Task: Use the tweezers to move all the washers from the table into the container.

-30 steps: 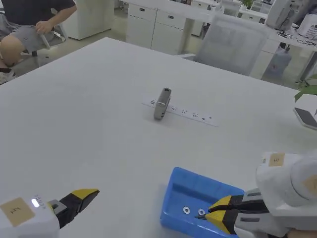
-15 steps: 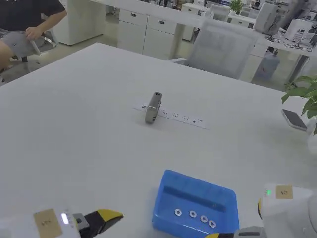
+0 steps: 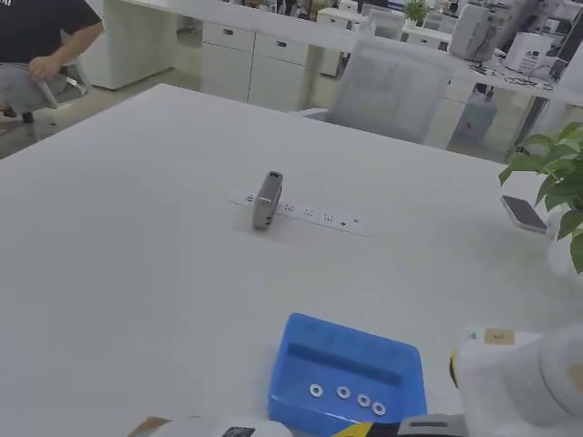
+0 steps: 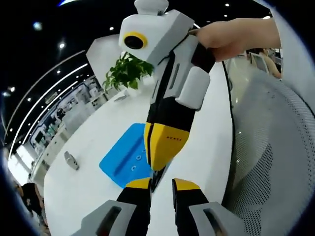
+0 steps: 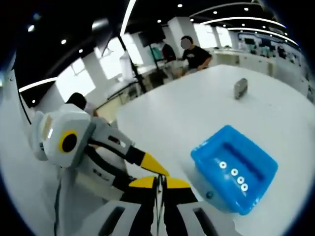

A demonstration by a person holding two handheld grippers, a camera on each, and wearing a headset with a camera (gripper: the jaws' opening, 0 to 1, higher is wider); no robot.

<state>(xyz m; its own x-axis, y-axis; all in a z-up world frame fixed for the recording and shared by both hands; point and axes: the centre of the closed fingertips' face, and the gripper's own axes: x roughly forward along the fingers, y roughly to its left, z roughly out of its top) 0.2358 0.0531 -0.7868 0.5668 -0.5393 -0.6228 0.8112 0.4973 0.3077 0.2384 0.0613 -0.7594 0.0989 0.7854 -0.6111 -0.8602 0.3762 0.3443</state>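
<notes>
Four small silver ring washers (image 3: 342, 393) are found lying in a row on the floor of the shallow blue plastic container (image 3: 353, 328), toward its near wall. No washer is made out on the white table (image 3: 137, 255) in the head view, so the transfer is judged complete or nearly so. Parts of the table outside the views cannot be vouched for.

In the right gripper view, the right gripper (image 5: 158, 183) is seen with its jaws drawn almost together. A thin pale sliver is pinched between them and is taken to be the slim metal tweezers (image 5: 158, 196). Whether a washer is carried at the tips cannot be told. The left gripper (image 4: 161, 189) is held with its jaws parted by a narrow gap, and nothing is gripped. The two grippers are positioned nose to nose, near the container and the table's edge.

Farther out, a grey plug adapter (image 3: 267, 200) is seated on a white power strip (image 3: 319, 216), well apart from the container.

Three hazards are noted:
- Contact between the two sets of jaws could jolt the tweezers loose, and they could be dropped off the table edge.
- The container looks light and low-walled, so a nudge from either gripper could shake washers out.
- A stray washer outside the views could be overlooked.
</notes>
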